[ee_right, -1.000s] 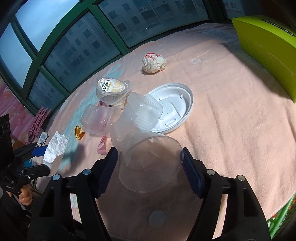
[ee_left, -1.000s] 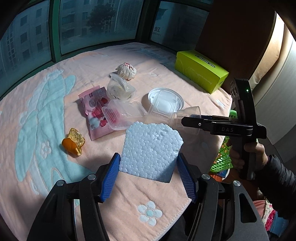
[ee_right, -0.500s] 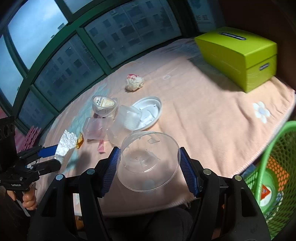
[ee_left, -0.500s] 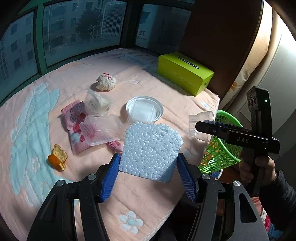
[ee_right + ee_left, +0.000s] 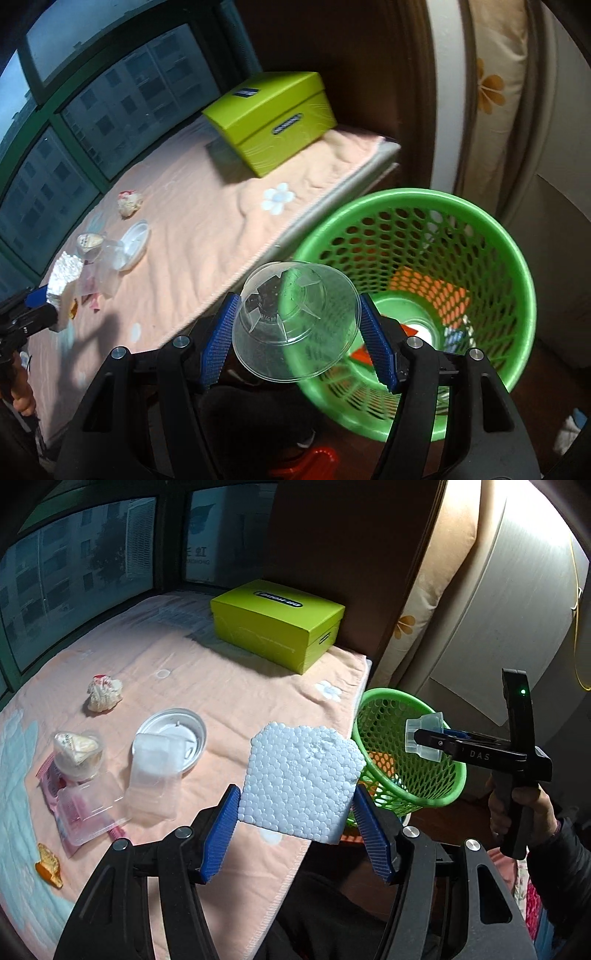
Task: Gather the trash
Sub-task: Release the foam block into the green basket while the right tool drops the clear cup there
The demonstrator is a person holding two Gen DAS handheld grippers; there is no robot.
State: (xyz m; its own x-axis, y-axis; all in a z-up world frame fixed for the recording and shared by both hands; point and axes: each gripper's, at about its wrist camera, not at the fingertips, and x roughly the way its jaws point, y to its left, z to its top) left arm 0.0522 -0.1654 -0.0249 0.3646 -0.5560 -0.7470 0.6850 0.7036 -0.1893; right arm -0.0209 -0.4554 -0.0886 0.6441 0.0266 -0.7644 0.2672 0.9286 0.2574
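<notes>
While 2 claws grip, 1 foam piece [image 5: 301, 784], 1 cup [image 5: 295, 319], 1 basket [image 5: 491, 229].

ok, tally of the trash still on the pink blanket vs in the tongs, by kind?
Clear plastic containers on blanket: 2
Round white plastic lid: 1
Sealed pudding cup: 1
Pink snack wrapper: 1
Crumpled white paper ball: 1
Orange peel: 1
White foam piece, left tongs: 1
Clear plastic cup, right tongs: 1
Total: 9
</notes>
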